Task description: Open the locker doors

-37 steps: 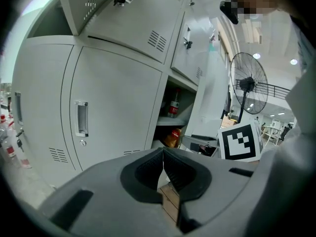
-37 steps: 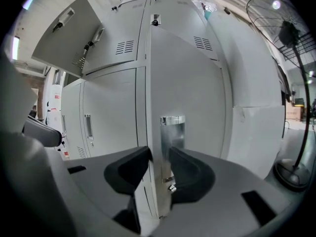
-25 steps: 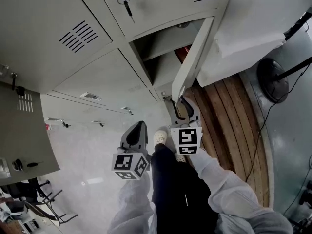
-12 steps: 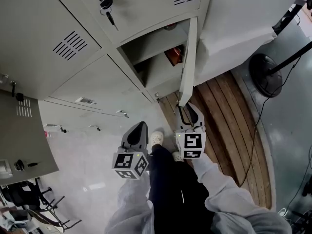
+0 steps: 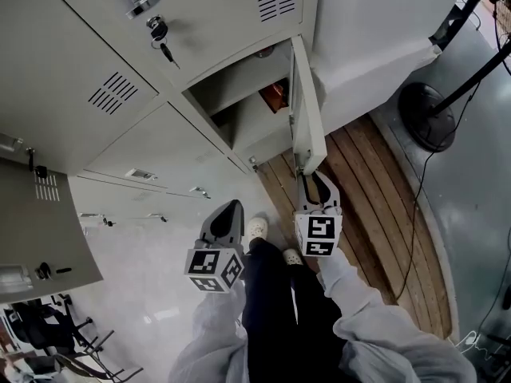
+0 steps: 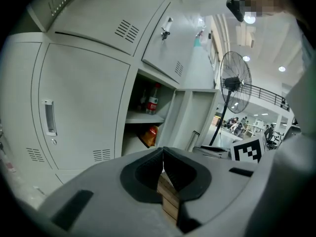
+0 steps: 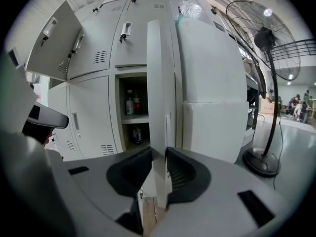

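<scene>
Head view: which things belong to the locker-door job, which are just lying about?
Job: open grey metal locker door; right gripper, jaws just been closing on its edge; left gripper, shut, empty; closed grey locker doors.
Lying about: black pedestal fan base; brown wooden slat platform; orange packet inside locker.

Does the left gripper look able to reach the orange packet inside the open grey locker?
Probably yes: the grey metal door stands swung aside, so nothing sits between the left gripper and the orange packet.

Pale grey lockers (image 5: 80,38) and door (image 5: 307,118); brown plank floor (image 5: 375,198) at four o'clock; black-and-white square-patterned right cube (image 5: 318,236); black fan base (image 5: 427,116).
</scene>
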Tool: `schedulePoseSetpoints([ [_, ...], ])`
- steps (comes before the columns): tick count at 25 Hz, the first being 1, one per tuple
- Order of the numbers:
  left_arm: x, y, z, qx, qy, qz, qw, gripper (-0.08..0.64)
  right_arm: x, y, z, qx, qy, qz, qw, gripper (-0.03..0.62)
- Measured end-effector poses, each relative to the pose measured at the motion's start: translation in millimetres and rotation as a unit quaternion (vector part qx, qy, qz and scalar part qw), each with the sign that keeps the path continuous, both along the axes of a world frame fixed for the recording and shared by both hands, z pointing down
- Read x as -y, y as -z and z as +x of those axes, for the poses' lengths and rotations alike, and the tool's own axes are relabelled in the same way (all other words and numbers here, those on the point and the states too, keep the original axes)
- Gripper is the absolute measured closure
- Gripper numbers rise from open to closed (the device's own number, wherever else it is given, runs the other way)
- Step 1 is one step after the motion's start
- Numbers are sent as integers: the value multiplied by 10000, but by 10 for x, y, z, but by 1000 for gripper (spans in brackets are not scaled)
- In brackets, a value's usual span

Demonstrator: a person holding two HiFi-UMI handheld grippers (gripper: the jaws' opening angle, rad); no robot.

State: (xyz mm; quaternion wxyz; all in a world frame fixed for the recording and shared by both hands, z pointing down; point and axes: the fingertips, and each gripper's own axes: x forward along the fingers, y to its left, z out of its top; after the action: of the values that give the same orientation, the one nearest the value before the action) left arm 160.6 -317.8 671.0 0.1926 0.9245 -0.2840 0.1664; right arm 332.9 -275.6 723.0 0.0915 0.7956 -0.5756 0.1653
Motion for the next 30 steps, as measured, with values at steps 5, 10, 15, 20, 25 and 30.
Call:
schedulePoseSetpoints([
  [5,-14,37,88,-9,-105,-6,9999,551,-123,-7,218,-87,-166,-41,9998,505],
  [10,-42,28,165,-31,-158,-47,9999,551,-237,-1,511,-283,-223,-63,9993,506],
  [15,-72,-17,185,13,-195,-96,9998,551,-315,-13,807,-374,-328,-69,9987,506],
  [20,-77,-48,170,53,-184,-120,9997,551,-344,-19,1063,-504,-416,-44,9979,505],
  [25,-79,-70,159,34,-133,-180,9997,551,-358,-33,1289,-533,-529,-56,9972,505],
  [30,-102,-102,167,48,-101,-213,9997,551,-351,-39,1483,-566,-582,-74,9967,505],
])
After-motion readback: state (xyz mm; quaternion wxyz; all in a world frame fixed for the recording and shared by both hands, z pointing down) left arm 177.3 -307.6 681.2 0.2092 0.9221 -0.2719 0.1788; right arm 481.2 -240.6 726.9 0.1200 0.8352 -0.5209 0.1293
